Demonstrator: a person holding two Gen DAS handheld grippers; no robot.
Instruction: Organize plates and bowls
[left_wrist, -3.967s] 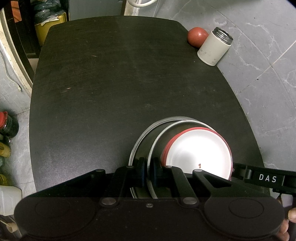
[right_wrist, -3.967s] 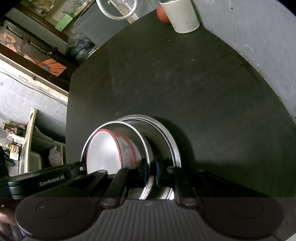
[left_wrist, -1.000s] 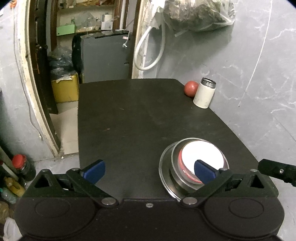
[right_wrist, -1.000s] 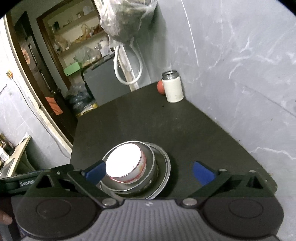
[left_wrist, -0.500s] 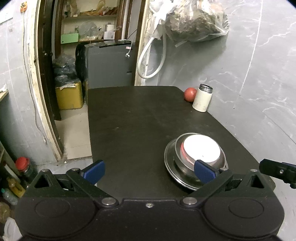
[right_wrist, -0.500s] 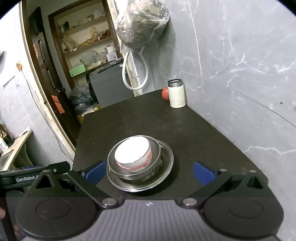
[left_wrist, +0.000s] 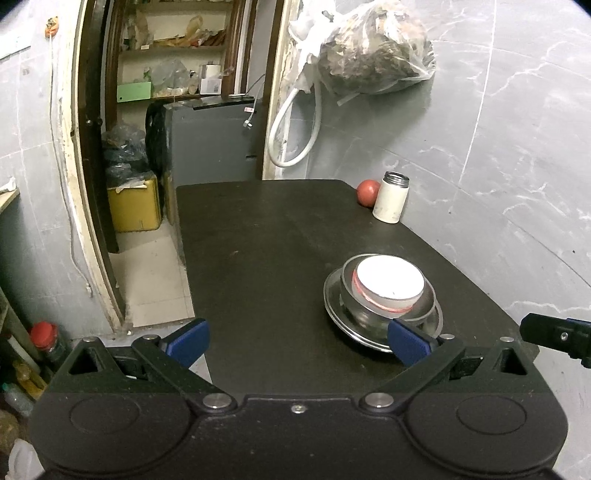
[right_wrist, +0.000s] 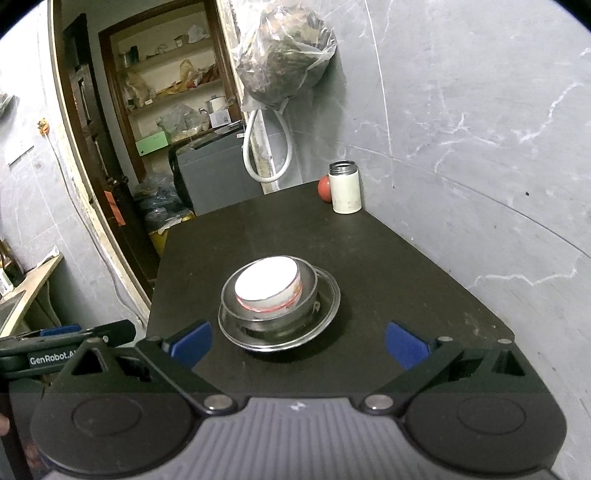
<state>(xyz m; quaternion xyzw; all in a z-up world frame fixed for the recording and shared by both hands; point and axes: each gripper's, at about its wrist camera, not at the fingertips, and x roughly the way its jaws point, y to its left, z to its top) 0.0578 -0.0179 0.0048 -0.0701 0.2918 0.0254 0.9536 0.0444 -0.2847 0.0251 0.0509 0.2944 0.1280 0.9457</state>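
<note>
1. One steel plate (right_wrist: 325, 314) lies on the black table (right_wrist: 388, 266), toward the near end.
2. One steel bowl (right_wrist: 310, 291) sits on the plate, and one white bowl (right_wrist: 266, 284) with red trim is nested inside it.
3. One white canister (right_wrist: 345, 188) and one red ball (right_wrist: 323, 188) stand together at the far right corner, well apart from the stack.
4. The left gripper (left_wrist: 295, 341) is spread wide, holding nothing, hovering short of the stack.
5. The right gripper (right_wrist: 297, 341) is likewise spread wide and empty, touching nothing.
</note>
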